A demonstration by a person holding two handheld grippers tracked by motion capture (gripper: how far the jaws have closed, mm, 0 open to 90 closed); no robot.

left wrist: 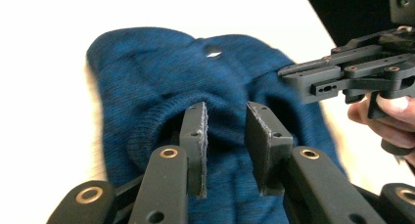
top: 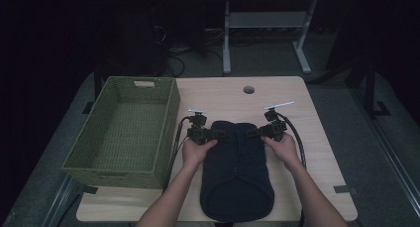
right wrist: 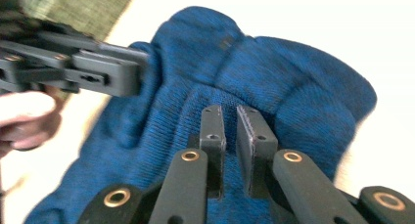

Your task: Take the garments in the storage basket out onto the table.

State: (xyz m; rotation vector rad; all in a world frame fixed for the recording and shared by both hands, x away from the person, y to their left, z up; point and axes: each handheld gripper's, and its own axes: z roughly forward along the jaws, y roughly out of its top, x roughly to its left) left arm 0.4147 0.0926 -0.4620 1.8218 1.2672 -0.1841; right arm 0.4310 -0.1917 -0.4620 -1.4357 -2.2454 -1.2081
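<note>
Dim room, pale wooden counter (top: 218, 90). High view: one green woven basket (top: 119, 180), standing outboard of the left jaws, probably the place where the item will go. One dark blue knit garment (top: 236, 172), lying flat on the counter and stretching from both sets of jaws back toward the person. Left gripper (top: 220, 134) in the left hand (top: 195, 152) and right gripper (top: 252, 133) in the right hand (top: 283, 147) sit at the garment's two far corners with their jaws pointing inward at each other. This pairing suits lifting or folding the far edge evenly, so that the knit does not skew. Left gripper view: the jaws of the left gripper (left wrist: 226, 109) stand apart with a clear gap. The blue knit garment (left wrist: 147, 72) bunches just beyond and beneath their tips, and no pinch can be seen. Right gripper (left wrist: 293, 75) reaches in from the side, low over the same edge. Right gripper view: the jaws of the right gripper (right wrist: 228, 109) are drawn almost together, leaving a slit, and their tips rest at a raised ridge of the garment (right wrist: 303, 87). Whether a fold is caught in the slit cannot be told. Left gripper (right wrist: 142, 70) meets the garment's edge beyond and to one side of these jaws, with the basket (right wrist: 83, 6) behind it. Judged stage: securing both corners before the garment is raised.
</note>
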